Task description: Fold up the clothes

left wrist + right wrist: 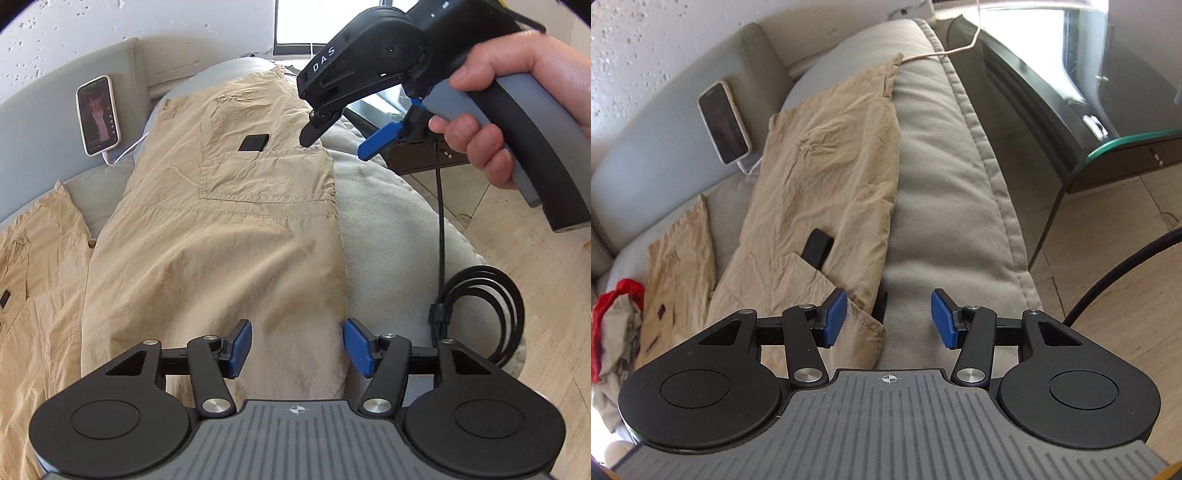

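Both grippers point steeply down over the tan trousers spread on the grey sofa. Left gripper is released above the folded edge, gripping nothing. Right gripper, gripped by a hand, hangs spread, empty, beside the pocket corner.

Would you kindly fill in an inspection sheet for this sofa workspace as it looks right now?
Surface: grey sofa cushion, partly bare.
Job's things: tan trousers laid flat along the cushion; second tan garment beside them.
Clutter: phone leaning on the backrest; red and beige cloth heap.
Grippers: left gripper open over the trousers; right gripper open at the trousers' edge, holding nothing.
Cables: white charging cable; coiled black cable.
Surroundings: glass table, tiled floor.
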A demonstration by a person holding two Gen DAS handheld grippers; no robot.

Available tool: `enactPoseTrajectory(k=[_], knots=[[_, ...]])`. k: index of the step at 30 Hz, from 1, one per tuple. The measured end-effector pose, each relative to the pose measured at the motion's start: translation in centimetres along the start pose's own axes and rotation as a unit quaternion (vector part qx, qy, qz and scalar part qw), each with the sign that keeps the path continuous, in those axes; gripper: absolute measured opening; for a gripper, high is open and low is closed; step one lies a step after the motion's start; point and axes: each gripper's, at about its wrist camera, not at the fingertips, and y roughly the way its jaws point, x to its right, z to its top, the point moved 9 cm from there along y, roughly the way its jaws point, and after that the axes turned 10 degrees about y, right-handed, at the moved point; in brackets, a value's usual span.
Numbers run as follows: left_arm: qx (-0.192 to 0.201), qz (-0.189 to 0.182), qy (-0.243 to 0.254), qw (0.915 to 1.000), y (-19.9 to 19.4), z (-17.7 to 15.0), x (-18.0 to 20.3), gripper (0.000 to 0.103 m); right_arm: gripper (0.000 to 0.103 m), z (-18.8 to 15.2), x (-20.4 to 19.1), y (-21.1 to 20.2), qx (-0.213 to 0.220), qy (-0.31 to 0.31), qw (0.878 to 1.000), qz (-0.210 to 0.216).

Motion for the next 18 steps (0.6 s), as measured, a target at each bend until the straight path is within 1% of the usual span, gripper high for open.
enactPoseTrajectory(k=[1, 2, 3, 4, 5, 6, 8, 9, 10, 11, 12, 13, 14, 15, 17, 18], knots=[[0.006, 0.001, -0.008, 0.9999, -0.2, -0.5, 0.1, 0.059, 0.059, -0.1, 0.1, -0.2, 0.001, 0.005, 1.0, 0.008], [0.011, 0.002, -0.018, 0.9998, -0.4, -1.0, 0.1, 0.06, 0.064, -0.2, 0.3, -0.3, 0.0, 0.01, 1.0, 0.018], [0.012, 0.002, -0.03, 0.9995, -0.3, -1.6, 0.0, 0.06, 0.065, -0.4, 0.4, -0.3, -0.002, 0.017, 1.0, 0.025], [0.012, 0.001, -0.041, 0.9991, -0.1, -2.1, -0.1, 0.058, 0.064, -0.6, 0.6, -0.2, -0.005, 0.022, 0.999, 0.032], [0.013, 0.003, -0.042, 0.999, 0.2, -2.3, 0.0, 0.058, 0.061, -1.0, 0.5, 0.0, -0.01, 0.018, 0.999, 0.039], [0.017, 0.009, -0.032, 0.9993, 0.4, -2.2, 0.3, 0.058, 0.056, -1.3, 0.5, 0.2, -0.015, 0.015, 0.999, 0.046], [0.025, 0.024, -0.006, 0.9994, 0.8, -1.9, 0.9, 0.056, 0.055, -2.0, 0.4, 0.7, -0.019, 0.011, 0.998, 0.055], [0.028, 0.035, 0.017, 0.9989, 1.1, -1.7, 1.3, 0.055, 0.053, -2.1, 0.3, 1.0, -0.015, 0.015, 0.998, 0.056], [0.027, 0.041, 0.033, 0.9982, 1.3, -1.7, 1.7, 0.044, 0.053, -2.2, 0.2, 1.2, -0.01, 0.019, 0.998, 0.059], [0.025, 0.042, 0.043, 0.9978, 1.4, -1.6, 1.9, 0.016, 0.049, -2.2, 0.1, 1.3, -0.005, 0.024, 0.998, 0.061], [0.022, 0.045, 0.05, 0.9975, 1.4, -1.6, 2.1, 0.005, 0.044, -2.1, -0.1, 1.5, -0.001, 0.029, 0.998, 0.063], [0.019, 0.045, 0.052, 0.9974, 1.3, -1.5, 2.0, 0.003, 0.037, -2.1, -0.3, 1.7, 0.004, 0.033, 0.997, 0.065], [0.017, 0.039, 0.048, 0.9979, 0.9, -1.4, 1.9, 0.001, 0.016, -2.1, -0.5, 1.8, 0.006, 0.032, 0.998, 0.062], [0.016, 0.029, 0.036, 0.9988, 0.4, -1.2, 1.7, 0.001, 0.012, -2.1, -0.7, 1.9, 0.01, 0.028, 0.998, 0.058], [0.014, -0.001, 0.004, 0.9999, -0.5, -0.7, 1.7, 0.001, 0.008, -2.2, -1.6, 1.2, 0.033, -0.006, 0.999, 0.04], [0.011, -0.012, -0.004, 0.9999, -0.6, -0.6, 1.8, 0.001, 0.008, -2.2, -2.0, 0.7, 0.046, -0.024, 0.998, 0.03]])
